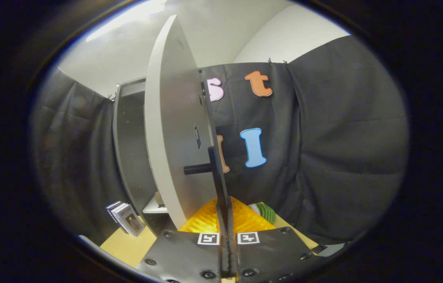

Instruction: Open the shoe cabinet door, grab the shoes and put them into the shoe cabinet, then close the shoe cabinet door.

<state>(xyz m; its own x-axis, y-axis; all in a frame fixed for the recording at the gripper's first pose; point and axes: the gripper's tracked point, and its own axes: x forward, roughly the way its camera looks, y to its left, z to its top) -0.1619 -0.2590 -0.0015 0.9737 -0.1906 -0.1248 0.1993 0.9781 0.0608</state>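
The shoe cabinet's pale door (174,118) stands swung open and nearly edge-on just ahead of me. Its dark vertical handle bar (217,177) runs down between my fingers, and a short post joins it to the door face. My gripper (227,239) is shut on that handle bar. To the left of the door the cabinet's dark inside (135,157) shows, with a white shelf (152,207) low down and a small object on it, too hidden to identify. A green striped object (265,212), possibly a shoe, lies beyond my right finger.
A yellow ridged object (205,222) lies on the wooden surface (127,245) just past my fingers, under the door's lower edge. A few books (127,218) lean by the cabinet's left side. Black cloth walls close in on the left, back and right.
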